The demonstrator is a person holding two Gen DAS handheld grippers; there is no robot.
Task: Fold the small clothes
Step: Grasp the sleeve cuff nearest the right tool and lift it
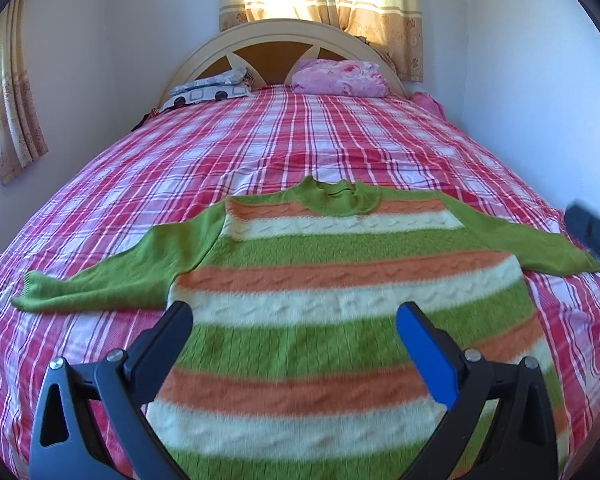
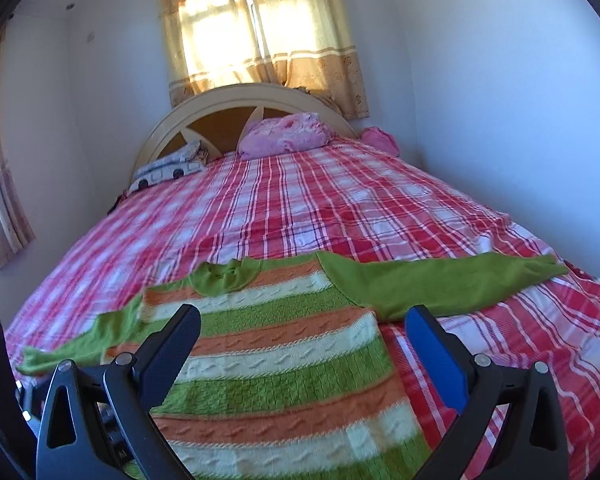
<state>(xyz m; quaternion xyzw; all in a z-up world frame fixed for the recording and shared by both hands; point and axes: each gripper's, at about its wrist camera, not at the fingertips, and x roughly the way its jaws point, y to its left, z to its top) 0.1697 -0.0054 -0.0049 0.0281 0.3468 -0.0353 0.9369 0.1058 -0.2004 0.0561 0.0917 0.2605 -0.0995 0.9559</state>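
A striped sweater [image 1: 332, 280] lies flat, front up, on the near part of the bed [image 1: 260, 148], collar [image 1: 336, 196] toward the headboard [image 1: 284, 44] and both green sleeves spread outward. The left claw [image 1: 294, 320] hangs over the lower body of the knit with its jaws wide and nothing between them. The right claw [image 2: 302, 324] is likewise wide and empty, above the sweater's right edge, close to where the right sleeve [image 2: 440, 280] joins the body; in the left view its dark housing shows at the frame edge by that sleeve's cuff. No fold has been made yet, by the look of it. The cable knit seems thick, soft and light: it should drape and sag when lifted, grip well between pads, and stretch if pulled by a single point. A sleeve cuff or the shoulder seam looks the sensible place to pinch for folding the sleeves inward; the hem corners would serve for the later fold of the body
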